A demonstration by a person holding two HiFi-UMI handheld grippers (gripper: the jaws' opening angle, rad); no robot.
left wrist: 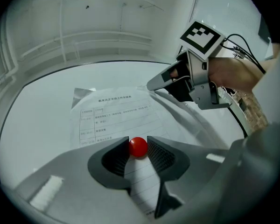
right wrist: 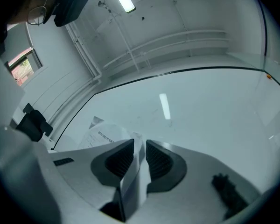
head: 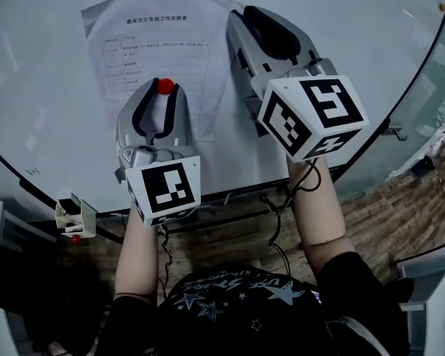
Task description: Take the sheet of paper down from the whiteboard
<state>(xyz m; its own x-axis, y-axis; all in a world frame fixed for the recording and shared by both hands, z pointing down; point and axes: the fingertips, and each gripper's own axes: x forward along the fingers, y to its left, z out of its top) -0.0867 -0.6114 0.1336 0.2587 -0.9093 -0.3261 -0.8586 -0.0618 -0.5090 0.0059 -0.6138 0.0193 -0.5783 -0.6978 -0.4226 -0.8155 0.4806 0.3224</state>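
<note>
Grips a small red ball magnet [left wrist: 138, 147] between the pads of the left claw [head: 164, 89], jaws partway closed and touching the ball on both sides. Meets the magnet against the lower middle of the sheet of paper [head: 144, 47], just where the printed rows run out.

Pinches the right edge of that sheet in the right claw [right wrist: 139, 147], jaws narrow, with nothing but the thin paper standing between the ribbed pads.

Finds the sheet on the whiteboard [head: 44, 102], upper centre in the head view, printed with a title line and a ruled table. Lies flat to the board along its left side and top left corner. Bows away from the board along its right side, curling toward the right claw.

Points both claws up the board: the left one lower, over the sheet; the right one higher, beside the sheet's right edge. Carries a white block with black square markers at the back of each: the left marker cube [head: 165, 188] and the right marker cube [head: 311, 113].

Shows bare forearms below the cubes, black cables [head: 282, 199] hanging between them, and a dark top with pale stars [head: 237, 302]. Shows a small white box [head: 76, 215] at the board's lower left frame.
</note>
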